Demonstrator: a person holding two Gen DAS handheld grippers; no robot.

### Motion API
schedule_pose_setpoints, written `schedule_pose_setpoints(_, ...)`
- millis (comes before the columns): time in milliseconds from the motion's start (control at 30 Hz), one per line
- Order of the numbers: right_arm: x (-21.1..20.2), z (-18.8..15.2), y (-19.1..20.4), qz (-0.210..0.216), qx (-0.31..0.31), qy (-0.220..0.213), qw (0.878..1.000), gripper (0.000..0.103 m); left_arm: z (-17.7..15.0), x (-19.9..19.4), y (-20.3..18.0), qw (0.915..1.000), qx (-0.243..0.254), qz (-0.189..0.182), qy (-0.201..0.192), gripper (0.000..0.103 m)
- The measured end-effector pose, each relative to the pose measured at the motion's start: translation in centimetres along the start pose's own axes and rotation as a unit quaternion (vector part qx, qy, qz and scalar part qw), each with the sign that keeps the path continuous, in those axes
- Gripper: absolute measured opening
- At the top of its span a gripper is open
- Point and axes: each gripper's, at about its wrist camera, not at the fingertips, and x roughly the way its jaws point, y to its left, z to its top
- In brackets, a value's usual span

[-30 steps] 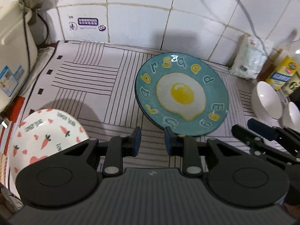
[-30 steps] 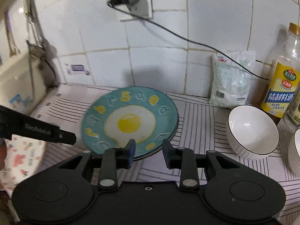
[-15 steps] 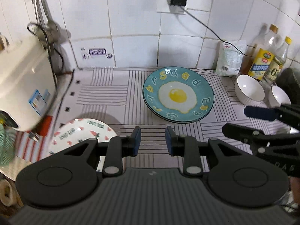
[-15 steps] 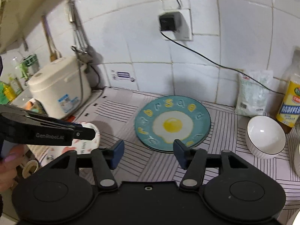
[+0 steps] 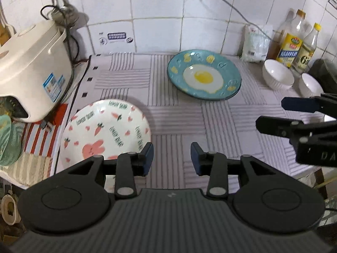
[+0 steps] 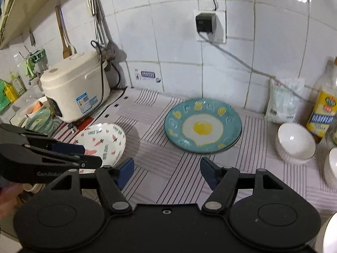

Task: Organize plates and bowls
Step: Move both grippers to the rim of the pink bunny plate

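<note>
left gripper (image 5: 171,156) jaws just opened, nothing between. right gripper (image 6: 167,171) likewise, wider apart, empty. teal egg plate (image 5: 204,74) sits on striped mat (image 5: 179,113).

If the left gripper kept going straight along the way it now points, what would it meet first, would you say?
Probably the bare striped grey-and-white mat: the left gripper, jaws open and empty, having just been opening, aims there. The white carrot-and-rabbit plate lies just left of that line, though depth is unclear.

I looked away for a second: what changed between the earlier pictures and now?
Both grippers pulled back from the egg plate. The left gripper and right gripper have just been opening, with nothing between them. The egg plate, carrot plate and white bowls stayed put.
</note>
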Motion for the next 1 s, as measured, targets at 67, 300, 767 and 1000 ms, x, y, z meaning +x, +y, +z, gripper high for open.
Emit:
schedule_pose_setpoints(67, 0.2, -0.6, 0.4, 0.002, 0.001, 0.007, 1.0, 0.074, -0.8, -0.2, 0.6, 1.0, -0.001, 0.003, 0.004, 0.038)
schedule_pose_setpoints(300, 1.0, -2.0, 2.4, 0.03, -0.012, 0.007, 0.999, 0.074, -2.9, -0.6, 3.8, 0.9994, -0.03, 0.017, 0.003, 0.041)
schedule_pose_setpoints(767, 8.8, -4.9, 4.3, 0.091, -0.046, -0.059, 0.993, 0.074, -6.2, 3.6, 12.3, 0.9899, -0.111, 0.088, -0.012, 0.056)
schedule_pose_setpoints(1000, 14.4, -5.2, 4.9, 0.155, -0.009, -0.029, 0.987, 0.074, -6.1, 7.0, 15.2, 0.9838, -0.142, 0.109, 0.016, 0.056)
